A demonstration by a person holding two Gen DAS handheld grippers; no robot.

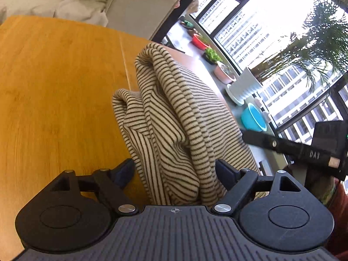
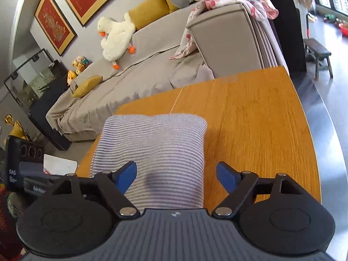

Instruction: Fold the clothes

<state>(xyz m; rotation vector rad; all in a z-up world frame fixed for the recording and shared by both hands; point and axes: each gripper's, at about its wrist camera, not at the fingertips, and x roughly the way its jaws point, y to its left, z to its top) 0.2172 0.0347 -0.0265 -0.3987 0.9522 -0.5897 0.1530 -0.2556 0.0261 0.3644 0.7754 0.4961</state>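
My left gripper has its jaws wide, and the striped garment bunches up between them; the blue pads stand off the cloth on both sides, so I am not gripping it. The garment is cream with dark stripes, heaped in thick folds on the desk, reaching toward the desk's far right edge. Past it on the right I see the other gripper's black body, near the garment.

My right gripper is wide too. The same garment lies under and between its fingers, looking pale and washed out here, with a rounded folded edge at its far end. The left finger hangs over the cloth and the right one over bare desk; I cannot tell whether either touches.

Beyond the desk is a grey sofa with a plush duck and yellow cushions. A pink blanket drapes the sofa's armrest.
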